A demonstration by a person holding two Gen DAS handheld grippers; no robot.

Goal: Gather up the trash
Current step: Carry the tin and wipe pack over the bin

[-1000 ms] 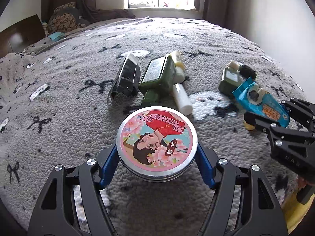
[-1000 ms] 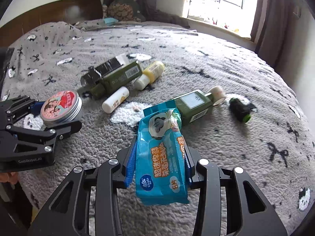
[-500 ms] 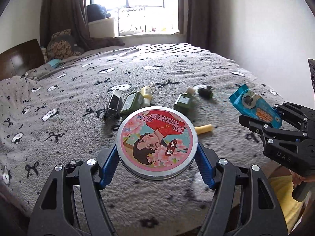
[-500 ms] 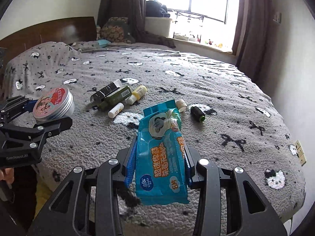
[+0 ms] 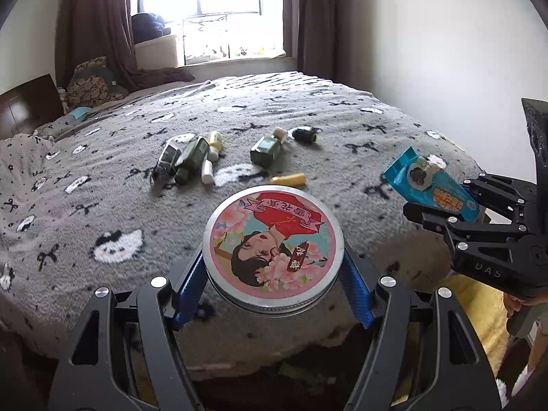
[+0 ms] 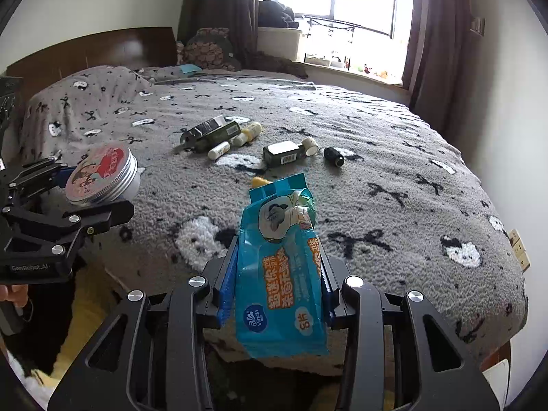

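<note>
My left gripper is shut on a round metal tin with a pink picture lid, held in the air past the bed's near edge. The tin also shows in the right wrist view. My right gripper is shut on a blue wet-wipes pack, also held above the bed's near edge. The pack shows in the left wrist view. Left on the grey blanket are several green and white bottles, a green box bottle, a dark cap and a yellow tube.
The bed fills the middle of both views. A wooden headboard and pillows are at the far left, a window with dark curtains behind, a white wall at right. The floor lies below the grippers.
Both grippers have pulled back and up from the bed with the tin and the wipes pack. The items on the blanket look smaller and farther away. A yellow tube is now uncovered.
</note>
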